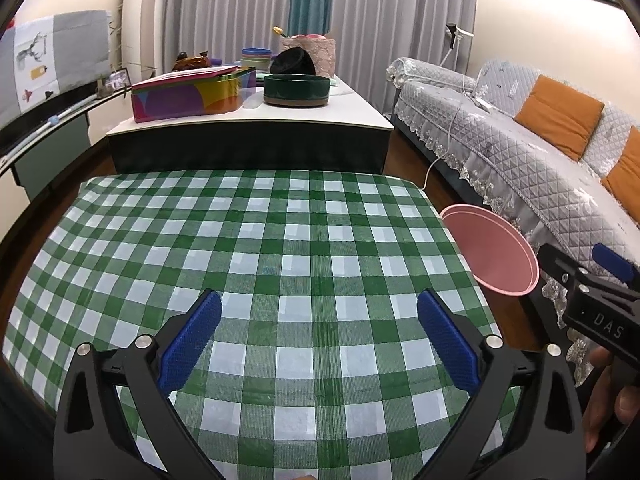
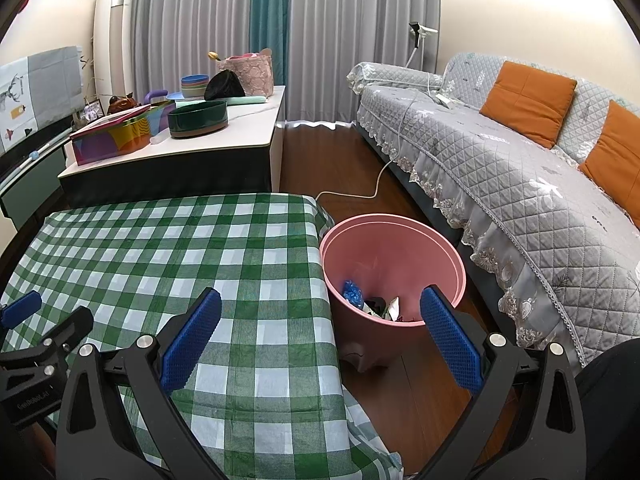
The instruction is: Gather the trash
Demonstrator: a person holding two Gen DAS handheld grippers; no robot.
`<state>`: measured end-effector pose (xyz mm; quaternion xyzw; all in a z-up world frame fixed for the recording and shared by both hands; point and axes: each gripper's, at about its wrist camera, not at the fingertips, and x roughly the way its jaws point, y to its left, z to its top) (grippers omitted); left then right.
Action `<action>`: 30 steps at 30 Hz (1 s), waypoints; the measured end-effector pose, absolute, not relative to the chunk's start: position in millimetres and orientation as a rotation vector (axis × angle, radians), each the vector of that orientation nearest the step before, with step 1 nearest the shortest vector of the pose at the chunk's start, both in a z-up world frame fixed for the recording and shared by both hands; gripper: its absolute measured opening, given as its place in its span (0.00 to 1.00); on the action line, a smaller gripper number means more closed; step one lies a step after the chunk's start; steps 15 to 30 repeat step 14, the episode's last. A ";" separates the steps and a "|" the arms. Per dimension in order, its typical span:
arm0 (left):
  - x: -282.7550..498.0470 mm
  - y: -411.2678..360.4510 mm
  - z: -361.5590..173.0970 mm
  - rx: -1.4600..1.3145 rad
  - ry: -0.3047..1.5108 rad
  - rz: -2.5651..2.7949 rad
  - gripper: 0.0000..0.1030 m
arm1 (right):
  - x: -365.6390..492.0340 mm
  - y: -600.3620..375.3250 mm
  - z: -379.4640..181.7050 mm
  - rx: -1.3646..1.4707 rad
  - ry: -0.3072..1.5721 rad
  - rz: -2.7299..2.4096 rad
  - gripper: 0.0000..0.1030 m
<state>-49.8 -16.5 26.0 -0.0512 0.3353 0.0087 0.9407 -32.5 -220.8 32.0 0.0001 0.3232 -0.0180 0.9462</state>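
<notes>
A pink trash bin (image 2: 394, 256) stands on the floor beside the right edge of the green checked table (image 2: 160, 248). It holds several pieces of trash (image 2: 376, 304), among them a blue crumpled one. My right gripper (image 2: 320, 336) is open and empty, over the table's right edge near the bin. My left gripper (image 1: 319, 340) is open and empty above the checked cloth (image 1: 260, 240). The bin's rim (image 1: 492, 252) shows at the right in the left wrist view. No trash shows on the cloth.
A low white table (image 2: 224, 136) behind carries a colourful tin (image 2: 116, 136), a dark green bowl (image 2: 198, 120) and other dishes. A grey sofa (image 2: 520, 168) with orange cushions runs along the right. A white cable (image 2: 360, 194) lies on the wooden floor.
</notes>
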 end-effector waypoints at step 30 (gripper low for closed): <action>-46.7 -14.6 25.3 -0.095 0.693 0.043 0.92 | -32.3 -221.9 30.7 0.000 0.659 -0.037 0.95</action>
